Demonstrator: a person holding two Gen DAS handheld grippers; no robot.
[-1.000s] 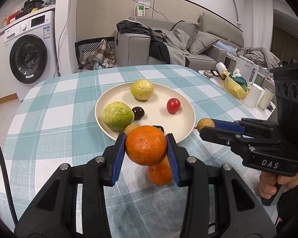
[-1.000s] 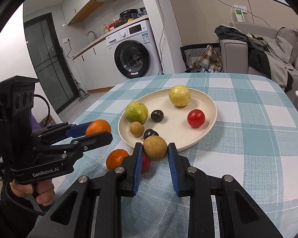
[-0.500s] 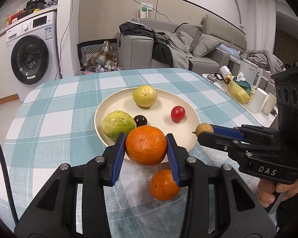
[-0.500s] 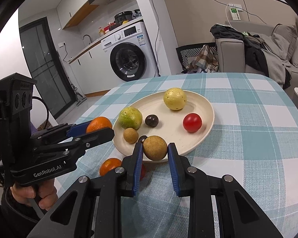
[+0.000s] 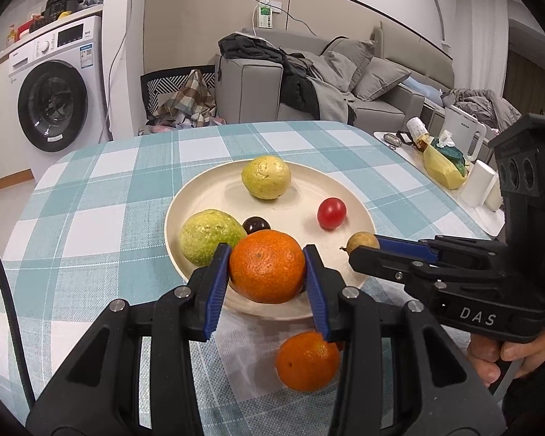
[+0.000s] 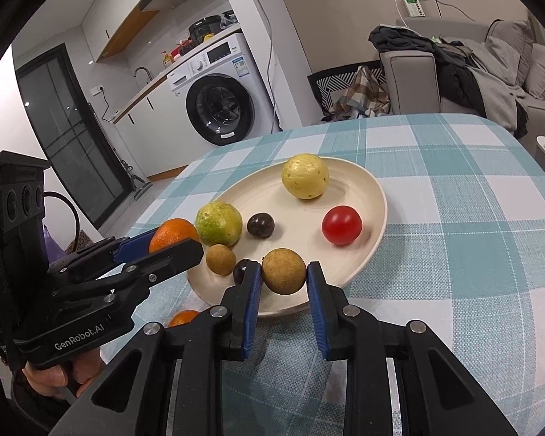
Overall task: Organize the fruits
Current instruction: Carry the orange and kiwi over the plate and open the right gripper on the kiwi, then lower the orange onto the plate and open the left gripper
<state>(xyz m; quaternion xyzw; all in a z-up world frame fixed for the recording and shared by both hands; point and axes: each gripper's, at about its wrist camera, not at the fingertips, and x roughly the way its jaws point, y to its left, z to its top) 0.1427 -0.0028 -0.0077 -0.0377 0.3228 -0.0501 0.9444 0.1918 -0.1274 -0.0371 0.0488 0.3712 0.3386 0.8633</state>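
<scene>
The left hand-held gripper (image 5: 267,268) pinches an orange (image 5: 267,266) above the plate's (image 5: 359,214) near rim; the right hand-held gripper (image 6: 284,272) pinches a brown fruit (image 6: 283,271) there too.

Plate (image 5: 359,214) sits mid-worktop (image 5: 91,218). On it: one large fruit (image 5: 266,177) at the far side, another large fruit (image 5: 209,234) at the left, a small round fruit (image 5: 256,224) just beside that, a tomato (image 5: 331,213) at the right. Left gripper (image 5: 267,267) holds an orange (image 5: 267,266) over the plate's near rim; right gripper (image 6: 284,271) holds a small fruit (image 6: 284,271) over the near-right rim. A second orange (image 5: 307,361) lies on the worktop, in front of the plate.
</scene>
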